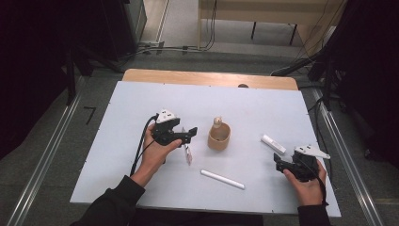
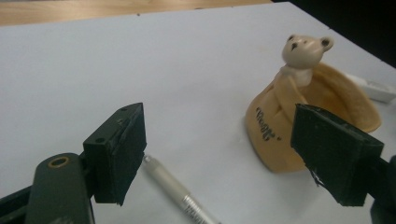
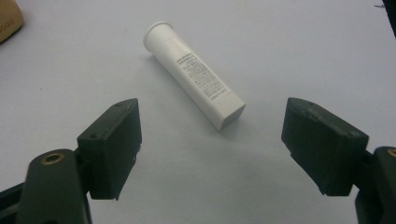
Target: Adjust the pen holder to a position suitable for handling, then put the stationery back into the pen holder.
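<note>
A: Pen (image 2: pixel 180 193) — lies flat on the counter (image 1: pixel 141 103) under the left claw (image 1: pixel 190 133), loose, just beside the bear cup (image 1: pixel 219 137). Lower end cut off in the left gripper view.
B: Left claw?
A: Jaws wide apart, nothing clamped. Right claw (image 1: pixel 277 163) spread too, empty, facing the short white tube (image 3: pixel 194 73).
B: Counts?
A: One pen, one bear cup, one short tube, one long white stick (image 1: pixel 222 179), two claws. Tube print too small to read.

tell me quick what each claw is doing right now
Left claw: open, holding nothing; a pen lies below it.
Right claw: open, empty, facing a white tube.
</note>
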`<state>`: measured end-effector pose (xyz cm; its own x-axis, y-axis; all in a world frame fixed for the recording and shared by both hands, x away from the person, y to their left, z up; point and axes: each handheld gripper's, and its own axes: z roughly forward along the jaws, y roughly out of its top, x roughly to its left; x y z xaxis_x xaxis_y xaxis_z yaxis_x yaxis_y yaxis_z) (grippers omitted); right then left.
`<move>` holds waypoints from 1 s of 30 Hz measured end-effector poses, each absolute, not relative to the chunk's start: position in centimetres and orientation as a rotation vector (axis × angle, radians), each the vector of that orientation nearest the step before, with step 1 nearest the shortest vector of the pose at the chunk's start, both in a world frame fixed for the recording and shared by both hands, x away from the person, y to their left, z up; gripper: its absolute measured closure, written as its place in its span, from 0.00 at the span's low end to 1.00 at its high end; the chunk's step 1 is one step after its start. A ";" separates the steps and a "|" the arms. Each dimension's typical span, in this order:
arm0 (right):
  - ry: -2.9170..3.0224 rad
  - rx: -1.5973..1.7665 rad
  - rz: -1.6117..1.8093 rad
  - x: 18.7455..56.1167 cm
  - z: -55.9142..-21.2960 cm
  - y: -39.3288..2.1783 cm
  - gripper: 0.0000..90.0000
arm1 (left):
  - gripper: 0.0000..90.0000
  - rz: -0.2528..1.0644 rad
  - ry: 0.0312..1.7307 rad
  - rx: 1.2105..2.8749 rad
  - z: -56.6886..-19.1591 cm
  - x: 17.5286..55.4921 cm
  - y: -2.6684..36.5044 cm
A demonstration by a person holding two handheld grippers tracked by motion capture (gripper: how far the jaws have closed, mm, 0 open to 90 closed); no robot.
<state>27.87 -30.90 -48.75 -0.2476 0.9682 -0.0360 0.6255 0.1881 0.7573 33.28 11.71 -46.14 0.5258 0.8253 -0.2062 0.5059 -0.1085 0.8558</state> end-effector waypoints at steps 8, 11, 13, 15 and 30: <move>1.947 1.484 0.865 27.8 -48.7 -30.9 0.21 | 0.22 0.424 1.180 1.763 -47.6 32.8 13.3; 1.951 1.481 0.868 27.9 -48.7 -30.9 0.21 | 0.22 0.432 1.196 1.755 -47.7 32.8 13.4; 1.953 1.475 0.871 27.9 -48.7 -30.9 0.21 | 0.22 0.433 1.198 1.754 -47.8 32.8 13.3; 1.949 1.478 0.872 27.8 -48.7 -30.9 0.21 | 0.21 0.436 1.198 1.758 -47.8 32.8 13.3; 1.957 1.434 0.879 28.7 -49.1 -30.9 0.21 | 0.19 0.422 1.222 1.750 -48.2 33.0 13.5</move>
<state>28.68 -30.86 -49.13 -0.2765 0.9595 -0.0544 0.5968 0.2158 0.7729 32.96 13.48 -48.19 0.4465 0.8680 -0.2175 0.5491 -0.0739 0.8325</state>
